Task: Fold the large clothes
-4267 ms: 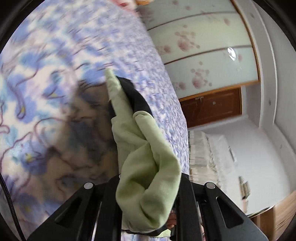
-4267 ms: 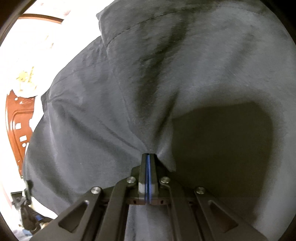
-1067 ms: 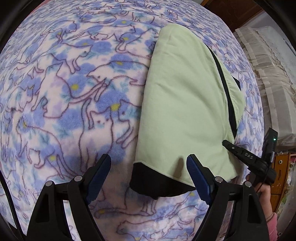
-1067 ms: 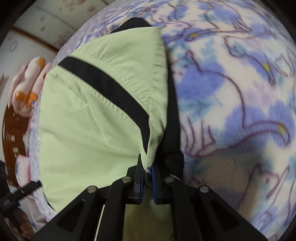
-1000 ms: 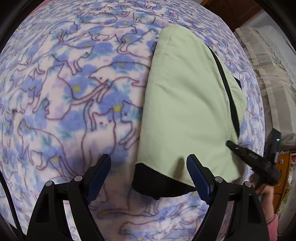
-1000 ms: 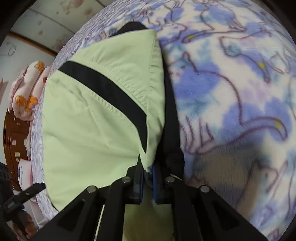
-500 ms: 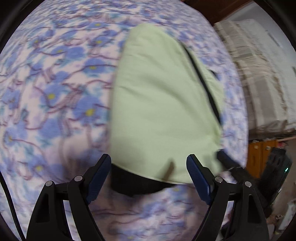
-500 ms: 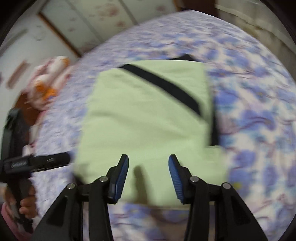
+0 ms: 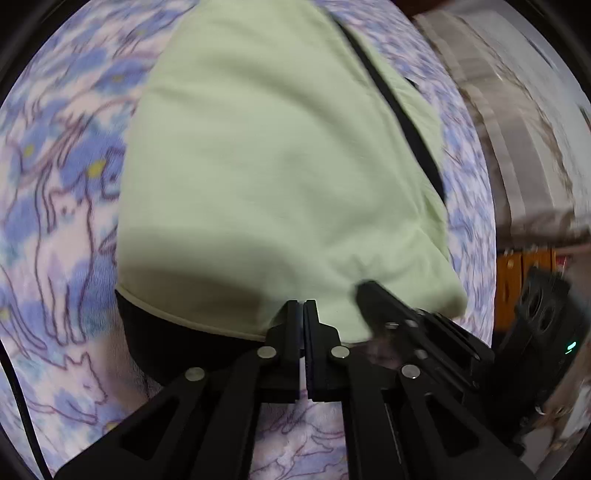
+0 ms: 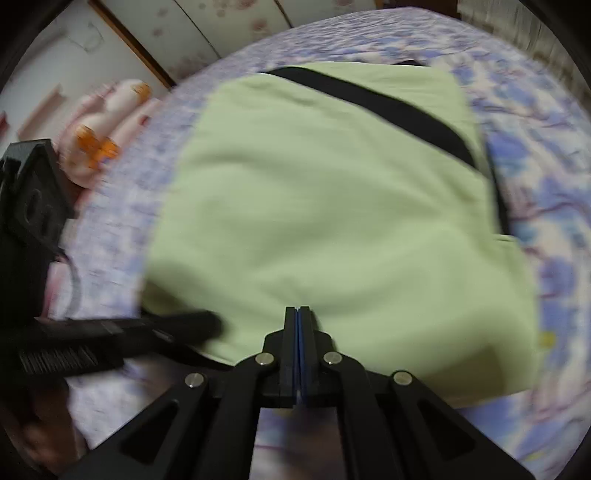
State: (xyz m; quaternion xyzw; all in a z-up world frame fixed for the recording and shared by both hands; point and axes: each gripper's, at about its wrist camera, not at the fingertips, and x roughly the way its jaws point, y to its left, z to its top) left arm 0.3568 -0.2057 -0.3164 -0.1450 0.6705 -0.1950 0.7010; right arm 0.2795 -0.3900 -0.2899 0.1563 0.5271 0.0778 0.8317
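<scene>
A folded light-green garment [image 9: 277, 166] with a black stripe [image 9: 402, 122] lies flat on the cat-print blanket [image 9: 66, 206]; black lining [image 9: 166, 332] shows under its near hem. My left gripper [image 9: 303, 306] is at that hem, its jaws closing until the pads meet, with no cloth showing between them. The right gripper [image 9: 365, 290] pokes in beside it, touching the same edge. In the right wrist view the garment [image 10: 332, 221] fills the middle and my right gripper [image 10: 298, 308] closes flush over its near edge, nothing visible between the pads. The left gripper [image 10: 210, 325] lies to its left.
Pink pillows with orange marks [image 10: 99, 122] sit at the bed's far left, with floral wardrobe panels [image 10: 221, 22] behind. Beige striped bedding [image 9: 517, 129] and an orange cabinet [image 9: 517, 280] lie beyond the bed's right side. Blanket [image 10: 546, 184] surrounds the garment.
The right gripper let go of the garment's corner and swung round to its near edge. Both grippers stood open half a second ago and are now shut. The left has come closer to the hem.
</scene>
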